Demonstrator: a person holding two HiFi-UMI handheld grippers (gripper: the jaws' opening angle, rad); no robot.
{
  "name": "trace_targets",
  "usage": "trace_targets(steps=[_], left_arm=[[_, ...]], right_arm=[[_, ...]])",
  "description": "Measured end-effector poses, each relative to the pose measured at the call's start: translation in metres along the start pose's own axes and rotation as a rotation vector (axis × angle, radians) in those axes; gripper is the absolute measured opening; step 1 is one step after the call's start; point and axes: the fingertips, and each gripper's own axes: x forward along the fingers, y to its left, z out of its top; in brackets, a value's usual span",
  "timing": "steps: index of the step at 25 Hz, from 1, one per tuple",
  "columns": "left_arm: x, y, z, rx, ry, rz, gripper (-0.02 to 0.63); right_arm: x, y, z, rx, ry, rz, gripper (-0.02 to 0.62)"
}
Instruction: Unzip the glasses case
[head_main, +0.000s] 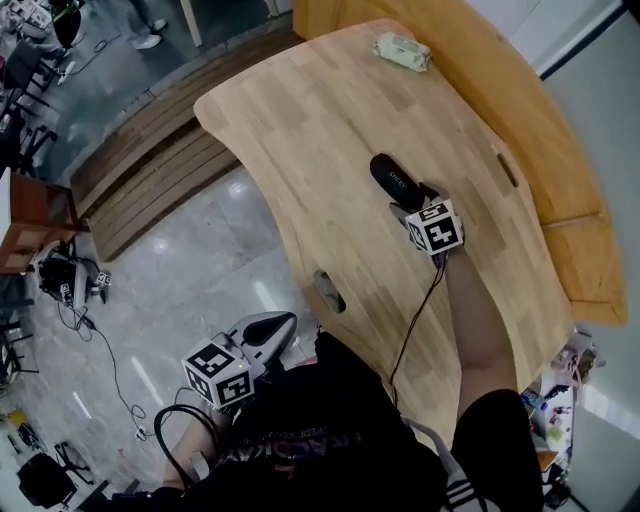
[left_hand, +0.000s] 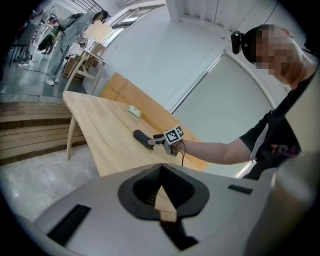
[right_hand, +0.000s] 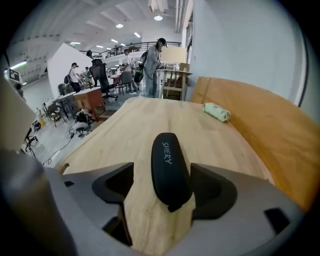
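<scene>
A black zip glasses case (head_main: 392, 180) lies flat on the light wooden table (head_main: 330, 130), with white lettering on its lid. My right gripper (head_main: 412, 207) is at the case's near end, marker cube just behind it. In the right gripper view the case (right_hand: 168, 160) has its near end between the two jaws, which stand open with a gap of bare wood on each side; the pads do not touch it. My left gripper (head_main: 285, 322) hangs off the table's near edge over the floor, shut and empty. From the left gripper view the case (left_hand: 141, 137) and my right gripper (left_hand: 157, 141) show far off.
A pale green bundle (head_main: 402, 51) lies at the table's far end. The tabletop has an oval cable hole (head_main: 328, 291) near the front edge. A darker wooden panel (head_main: 560, 150) runs along the right side. Wooden steps (head_main: 150, 160) and grey floor lie to the left.
</scene>
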Motion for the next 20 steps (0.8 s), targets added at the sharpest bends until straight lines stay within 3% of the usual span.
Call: trace_targets(steps=[10,20], left_arm=[[0.0,-0.001,-0.001,-0.063,-0.006,0.064,0.012],[-0.009,-0.003,-0.009,-0.083,-0.016,0.094,0.012]], right_arm=[[0.048,-0.015,-0.006,-0.132,0.165,0.042,0.374],[0.042,-0.006,-0.001,-0.151,0.115,0.045,0.348]])
